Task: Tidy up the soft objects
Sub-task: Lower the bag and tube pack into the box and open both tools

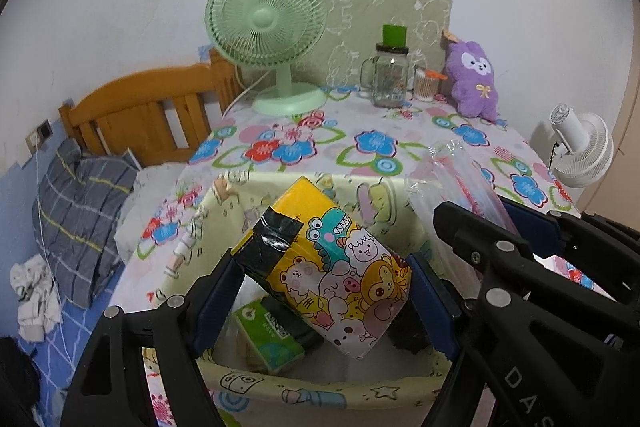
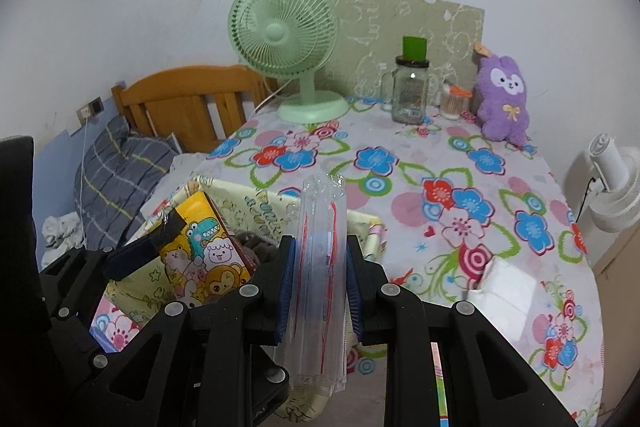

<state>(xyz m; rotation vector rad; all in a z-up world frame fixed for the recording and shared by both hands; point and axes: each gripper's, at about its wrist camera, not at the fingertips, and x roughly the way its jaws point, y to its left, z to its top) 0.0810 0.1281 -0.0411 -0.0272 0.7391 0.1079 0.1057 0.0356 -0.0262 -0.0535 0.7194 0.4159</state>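
Note:
My left gripper (image 1: 324,283) is shut on a yellow cartoon-printed tissue pack (image 1: 332,267) with black tape at one end, held tilted over the open pale-yellow fabric basket (image 1: 320,387). A green tissue pack (image 1: 268,335) lies inside the basket. My right gripper (image 2: 320,287) is shut on a clear plastic packet with red lines (image 2: 322,275), held upright just right of the basket (image 2: 256,203). The right gripper (image 1: 520,259) and packet (image 1: 460,179) also show in the left wrist view, and the yellow pack (image 2: 204,251) in the right wrist view.
The table has a floral cloth (image 2: 460,187). At its back stand a green fan (image 2: 288,39), a glass jar with a green lid (image 2: 410,87), a cotton-swab cup (image 2: 454,103) and a purple plush (image 2: 504,99). A white packet (image 2: 508,283) lies right. Bed left (image 1: 88,195), white fan right (image 2: 608,183).

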